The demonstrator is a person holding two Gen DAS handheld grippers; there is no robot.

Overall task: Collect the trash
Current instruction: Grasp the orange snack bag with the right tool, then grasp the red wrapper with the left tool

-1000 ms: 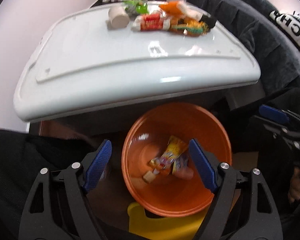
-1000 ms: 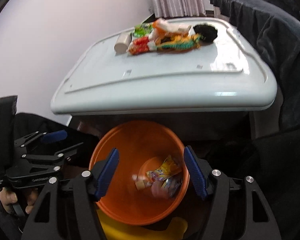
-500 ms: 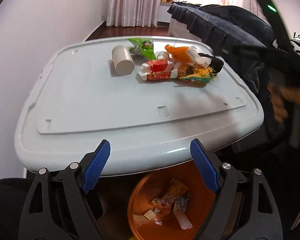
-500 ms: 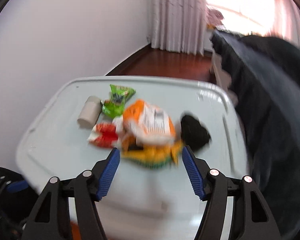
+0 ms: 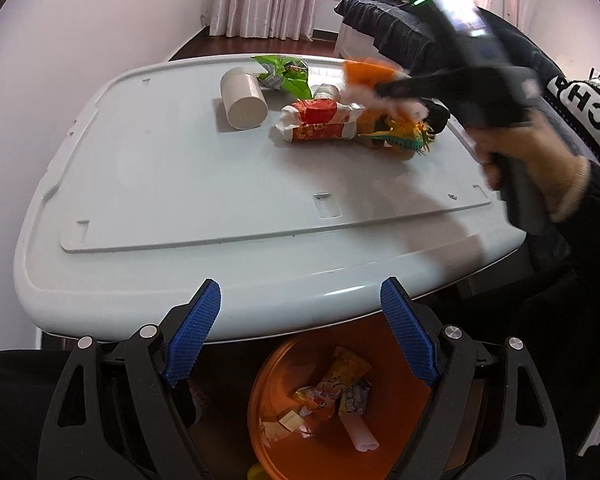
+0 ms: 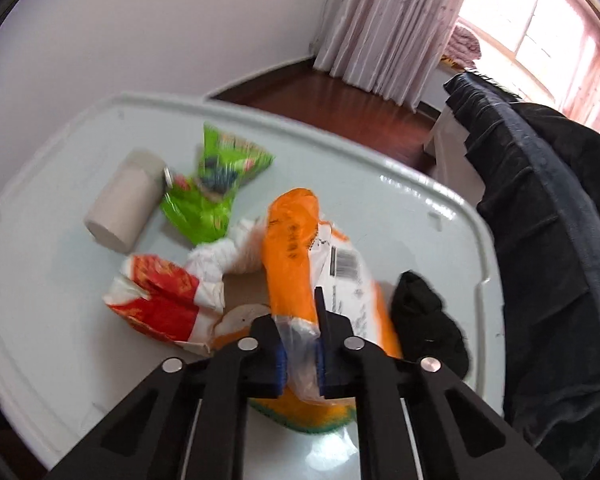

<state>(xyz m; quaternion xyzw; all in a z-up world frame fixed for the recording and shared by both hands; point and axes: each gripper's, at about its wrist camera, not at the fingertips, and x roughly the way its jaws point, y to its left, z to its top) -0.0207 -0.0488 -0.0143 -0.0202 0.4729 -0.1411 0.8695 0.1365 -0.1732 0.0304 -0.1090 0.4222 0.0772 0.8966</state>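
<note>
From the left wrist view, the left tongs (image 5: 300,320) gape wide and hold nothing, hanging over the near edge of the pale counter (image 5: 180,184), with the orange bin (image 5: 268,432) below holding several wrappers. The right tongs (image 5: 384,90) reach into the trash pile at the counter's far side. From the right wrist view, the right tongs (image 6: 300,354) are pinched onto the orange-and-white bag (image 6: 296,248), beside a red-and-white wrapper (image 6: 160,300), green wrapper (image 6: 216,192) and paper roll (image 6: 124,204).

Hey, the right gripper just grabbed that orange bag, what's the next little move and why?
Probably lift it straight up off the table. The right gripper is shut on the orange bag, which lies among the other wrappers, and the orange bin sits below the table edge by the open left gripper.
</note>
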